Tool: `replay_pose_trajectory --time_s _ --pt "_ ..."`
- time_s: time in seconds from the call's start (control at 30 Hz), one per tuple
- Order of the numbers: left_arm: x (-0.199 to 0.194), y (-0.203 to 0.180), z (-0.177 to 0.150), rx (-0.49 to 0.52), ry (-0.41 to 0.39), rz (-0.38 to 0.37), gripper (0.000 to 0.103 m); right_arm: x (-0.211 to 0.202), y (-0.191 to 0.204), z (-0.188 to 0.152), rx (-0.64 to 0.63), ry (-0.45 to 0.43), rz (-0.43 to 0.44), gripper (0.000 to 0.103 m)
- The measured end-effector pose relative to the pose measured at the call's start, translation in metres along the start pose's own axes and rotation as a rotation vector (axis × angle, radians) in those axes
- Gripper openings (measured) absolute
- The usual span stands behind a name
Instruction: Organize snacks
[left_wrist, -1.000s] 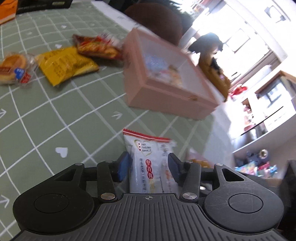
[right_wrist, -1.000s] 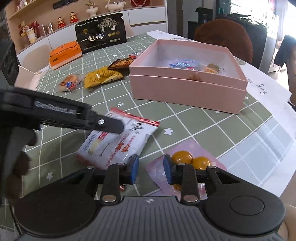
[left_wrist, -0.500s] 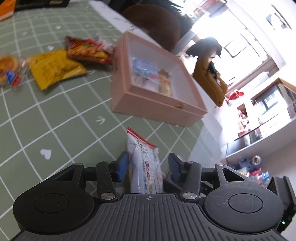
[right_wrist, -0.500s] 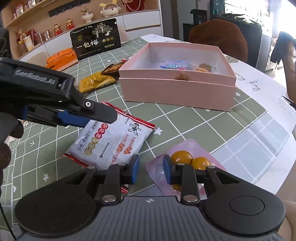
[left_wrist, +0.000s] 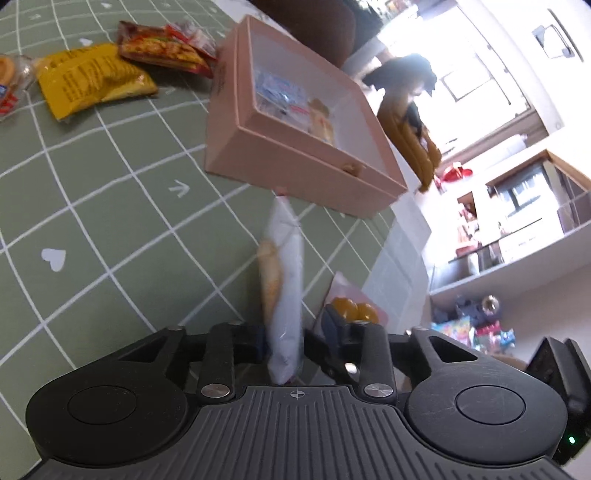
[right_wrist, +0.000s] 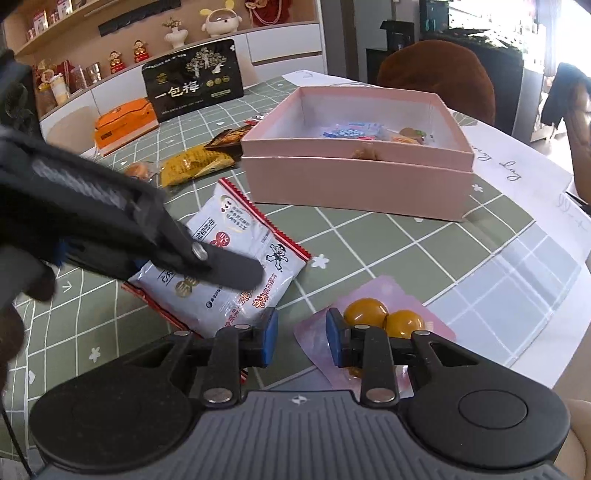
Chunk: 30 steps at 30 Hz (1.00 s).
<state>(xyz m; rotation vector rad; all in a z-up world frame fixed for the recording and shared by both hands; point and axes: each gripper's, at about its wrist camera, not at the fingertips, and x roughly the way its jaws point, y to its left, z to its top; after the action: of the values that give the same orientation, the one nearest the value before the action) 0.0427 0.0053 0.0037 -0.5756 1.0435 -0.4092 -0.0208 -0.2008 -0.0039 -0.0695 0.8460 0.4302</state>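
White rice-cracker packet (left_wrist: 284, 295) sits pinched in your left gripper (left_wrist: 293, 341), whose jaws have just closed on its near end; its long axis runs straight ahead toward the near wall of the pink box (left_wrist: 295, 162), which stands by the table's far edge. Your right gripper (right_wrist: 301, 334), nearly closed with nothing between its pads, hangs over the pink pouch of yellow balls (right_wrist: 384, 321).

The near end of the white snack bag (left_wrist: 284, 295) is swallowed by the left gripper (left_wrist: 284, 343), and its print is smeared beyond reading. Off to that gripper's far left, a round pastry pack (left_wrist: 9, 85) gets chopped by the frame edge. The pink pouch (right_wrist: 373, 325) is half hidden behind the right gripper (right_wrist: 301, 338).
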Motion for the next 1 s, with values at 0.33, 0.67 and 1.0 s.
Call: replay_pose_trajectory --time_s 0.33,0.67,1.0 --pt "-0.025 0.0 -0.006 0.072 -0.085 0.137 0.021 -0.035 -0.005 -0.005 -0.006 -0.067 -0.078 0.073" --pt "-0.033 0.0 -0.014 0.073 -0.113 0.189 0.021 -0.012 -0.031 -0.011 0.151 0.016 -0.109 0.074" --pt "-0.036 0.007 -0.018 0.033 -0.118 0.171 0.022 0.012 -0.01 -0.006 0.026 -0.02 -0.159 0.099"
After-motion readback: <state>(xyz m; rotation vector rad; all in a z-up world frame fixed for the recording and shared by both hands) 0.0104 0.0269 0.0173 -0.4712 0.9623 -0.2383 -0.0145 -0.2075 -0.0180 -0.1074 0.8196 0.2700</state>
